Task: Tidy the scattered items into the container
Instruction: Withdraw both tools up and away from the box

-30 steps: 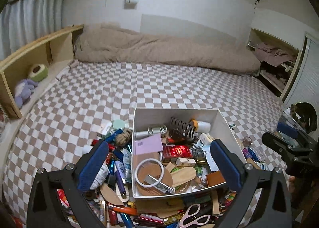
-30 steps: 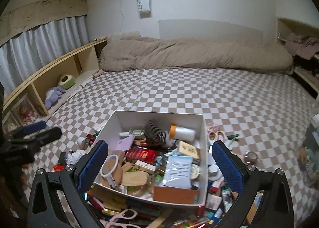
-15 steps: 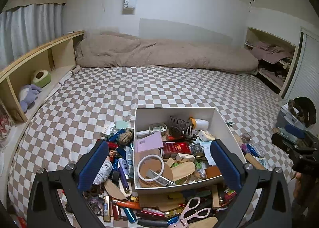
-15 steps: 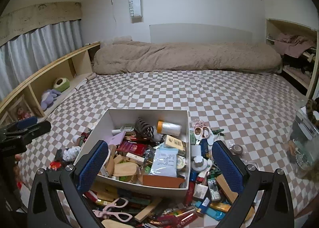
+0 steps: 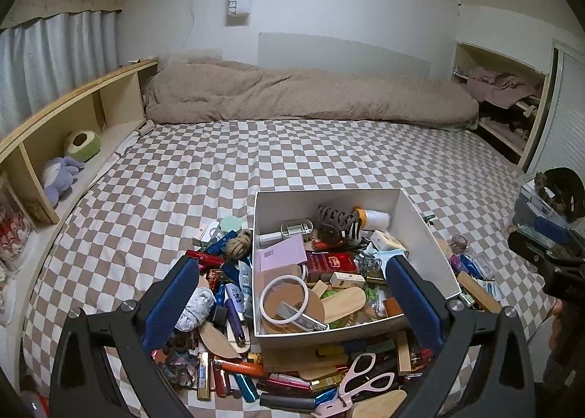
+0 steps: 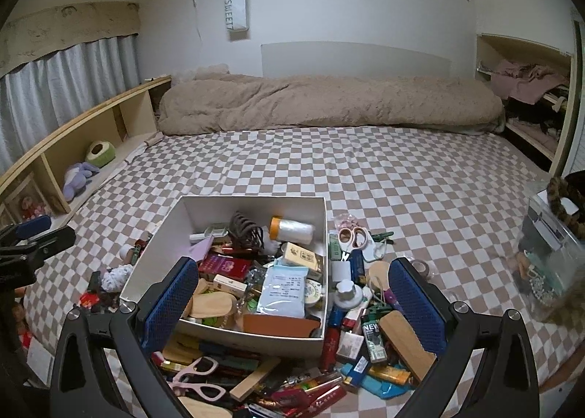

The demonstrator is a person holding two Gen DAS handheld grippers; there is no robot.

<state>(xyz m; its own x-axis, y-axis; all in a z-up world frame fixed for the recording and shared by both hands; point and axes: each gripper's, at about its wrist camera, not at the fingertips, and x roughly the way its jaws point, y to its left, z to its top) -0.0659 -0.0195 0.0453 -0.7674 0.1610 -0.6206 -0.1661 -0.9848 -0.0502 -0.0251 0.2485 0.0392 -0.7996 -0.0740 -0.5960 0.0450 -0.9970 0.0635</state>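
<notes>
My left gripper (image 5: 292,297) is released, jaws wide apart and empty, raised above the near edge of the white box (image 5: 420,220). My right gripper (image 6: 294,299) is likewise spread and holds nothing. The box sits on the checkered bedspread (image 5: 292,158), already heaped with small articles. Scattered items lie against its left, right and near sides: pink scissors (image 5: 362,379) at the near edge, a second pair of scissors (image 6: 353,237) to the right, a knotted rope ball (image 5: 238,243) to the left.
</notes>
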